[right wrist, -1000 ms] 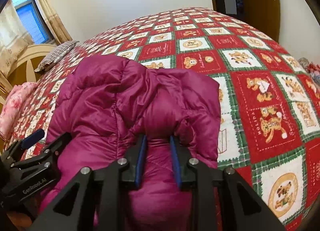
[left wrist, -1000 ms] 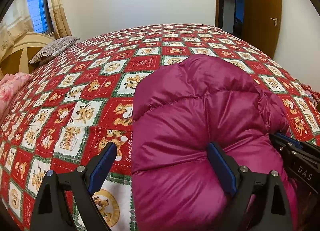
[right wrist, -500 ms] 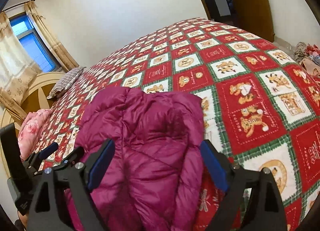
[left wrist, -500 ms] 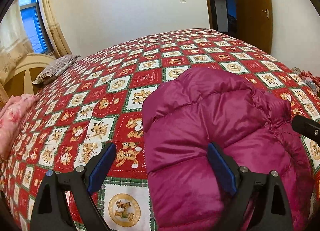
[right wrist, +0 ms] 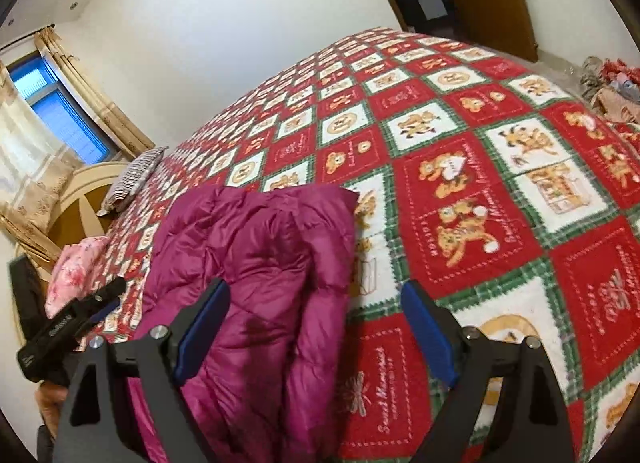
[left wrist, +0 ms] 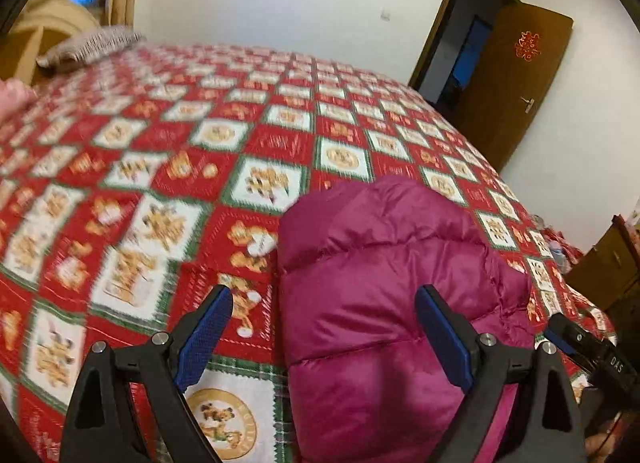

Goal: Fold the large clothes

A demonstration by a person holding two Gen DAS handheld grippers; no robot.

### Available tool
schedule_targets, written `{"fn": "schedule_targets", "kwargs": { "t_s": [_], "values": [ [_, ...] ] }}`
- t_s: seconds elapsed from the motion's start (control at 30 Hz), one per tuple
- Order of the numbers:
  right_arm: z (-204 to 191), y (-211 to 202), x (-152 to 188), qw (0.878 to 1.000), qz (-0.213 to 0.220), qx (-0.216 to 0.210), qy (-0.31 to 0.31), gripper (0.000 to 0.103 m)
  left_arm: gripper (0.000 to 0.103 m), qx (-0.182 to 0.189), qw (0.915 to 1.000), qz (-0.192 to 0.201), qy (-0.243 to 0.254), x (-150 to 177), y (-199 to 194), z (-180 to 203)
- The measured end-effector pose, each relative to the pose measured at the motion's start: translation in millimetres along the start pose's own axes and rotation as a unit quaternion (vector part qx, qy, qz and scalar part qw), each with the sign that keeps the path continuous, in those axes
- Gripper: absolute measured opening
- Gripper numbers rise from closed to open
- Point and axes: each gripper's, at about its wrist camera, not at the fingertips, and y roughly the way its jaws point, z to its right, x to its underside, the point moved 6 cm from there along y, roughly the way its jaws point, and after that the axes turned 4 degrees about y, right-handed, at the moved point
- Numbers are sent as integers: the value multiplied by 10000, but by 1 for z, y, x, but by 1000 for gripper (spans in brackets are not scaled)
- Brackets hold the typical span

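Since the earlier frame the right gripper (right wrist: 316, 331) has let go of the magenta puffer jacket (right wrist: 256, 287) and spread wide. The left gripper (left wrist: 324, 337) also gapes, released. The folded jacket lies on the bed (right wrist: 480, 183), just ahead of both.

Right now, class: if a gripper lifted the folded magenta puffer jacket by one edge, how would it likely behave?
The magenta puffer jacket would probably sag and unfold, since its folded layers lie loose on the quilt. Its puffy quilted panels suggest it is light for its bulk. The shiny shell may slip between the pads.
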Motion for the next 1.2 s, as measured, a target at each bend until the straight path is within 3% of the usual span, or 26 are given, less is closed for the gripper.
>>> {"fn": "schedule_targets", "kwargs": {
  "t_s": [0.17,0.3,0.43,0.57,0.8,0.87,0.93,1.2],
  "values": [
    [-6,30,4,9990,-417,-110,-103,90,93,324,9986,-390,149,19,29,15],
    [-15,55,16,9960,-805,-352,-171,90,93,594,9969,-499,-139,29,41,16],
    [-21,61,17,9945,-827,-355,-532,91,96,739,9944,-668,-347,31,49,11],
    [-24,69,15,9928,-892,-379,-700,95,97,641,9957,-610,-288,32,51,12],
    [-38,80,20,9893,-920,-38,-1132,99,99,505,9967,-632,-111,34,55,11],
    [-45,80,25,9867,-1038,-32,-1252,94,99,472,9968,-638,-23,34,56,12],
    [-53,79,31,9837,-1139,-170,-1381,81,99,473,9970,-618,56,33,57,11],
    [-51,86,32,9869,-971,-121,-1285,84,98,433,9970,-628,147,32,60,10]
  ]
}}
